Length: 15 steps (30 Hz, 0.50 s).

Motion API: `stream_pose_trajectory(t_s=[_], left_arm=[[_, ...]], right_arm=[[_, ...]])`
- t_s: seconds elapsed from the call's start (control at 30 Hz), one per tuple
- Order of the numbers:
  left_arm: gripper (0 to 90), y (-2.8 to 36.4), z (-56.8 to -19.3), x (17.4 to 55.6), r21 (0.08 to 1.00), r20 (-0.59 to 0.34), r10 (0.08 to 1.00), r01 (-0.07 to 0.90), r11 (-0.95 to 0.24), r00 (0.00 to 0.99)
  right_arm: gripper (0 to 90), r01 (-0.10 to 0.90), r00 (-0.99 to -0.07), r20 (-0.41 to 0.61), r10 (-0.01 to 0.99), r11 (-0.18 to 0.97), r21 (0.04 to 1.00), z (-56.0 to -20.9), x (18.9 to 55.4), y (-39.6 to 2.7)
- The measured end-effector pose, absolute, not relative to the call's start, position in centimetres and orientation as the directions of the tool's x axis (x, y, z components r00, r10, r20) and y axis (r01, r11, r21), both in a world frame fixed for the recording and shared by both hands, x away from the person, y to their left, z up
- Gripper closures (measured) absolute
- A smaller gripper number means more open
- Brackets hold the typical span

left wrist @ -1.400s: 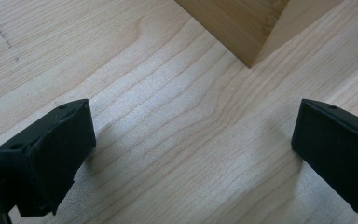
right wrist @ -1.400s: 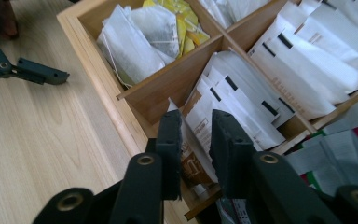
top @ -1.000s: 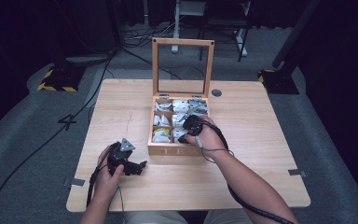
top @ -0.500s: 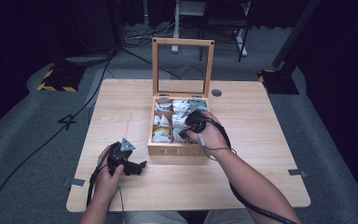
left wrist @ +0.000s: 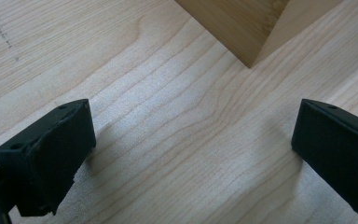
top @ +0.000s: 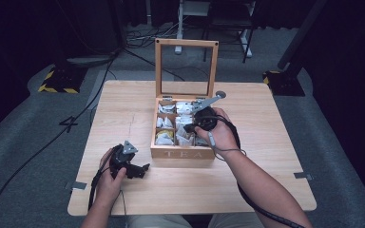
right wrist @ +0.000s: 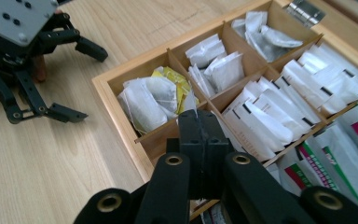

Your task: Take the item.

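Two hand-held grippers at a wooden tea box (top: pixel 183 153), lid raised, worktop (top: pixel 266 190) centre.

Right gripper (right wrist: pixel 204 135): jaws pressed together with nothing visibly pinched, poised above the box's near compartments, forearm angled in from the worktop's near right corner. Left gripper (top: pixel 140 170): jaws spread wide and empty, resting on the worktop just left of the box's near left corner. Box: pale wood, rectangular, thin dividers forming six compartments, "TEA" on the front wall, long axis running from near edge to far edge; framed lid upright at the far side. Contents: flat paper sachets (right wrist: pixel 261 121), mostly white, some yellow or green-printed.
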<state>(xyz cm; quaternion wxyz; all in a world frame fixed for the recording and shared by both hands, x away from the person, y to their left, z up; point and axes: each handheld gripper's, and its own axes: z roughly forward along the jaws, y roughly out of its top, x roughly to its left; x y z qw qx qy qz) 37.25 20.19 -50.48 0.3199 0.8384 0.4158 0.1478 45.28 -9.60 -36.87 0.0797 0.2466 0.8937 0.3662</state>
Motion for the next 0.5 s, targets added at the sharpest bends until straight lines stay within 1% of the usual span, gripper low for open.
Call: stream_pose_trajectory(t_s=[0.13, 0.5], left_arm=[[0.1, 20.1, -50.5, 37.2, 0.659, -0.020, 0.795, 0.606, -0.445, 0.606], [0.1, 20.1, -50.5, 37.3, 0.659, -0.015, 0.795, 0.604, -0.448, 0.606]], right_arm=[[90.0, 0.368, -0.864, 0.030, 0.503, 0.589, 0.720, -36.0, 44.9, -10.1], [90.0, 0.354, -0.857, 0.019, 0.515, 0.561, 0.748, -34.9, 44.5, -11.8]])
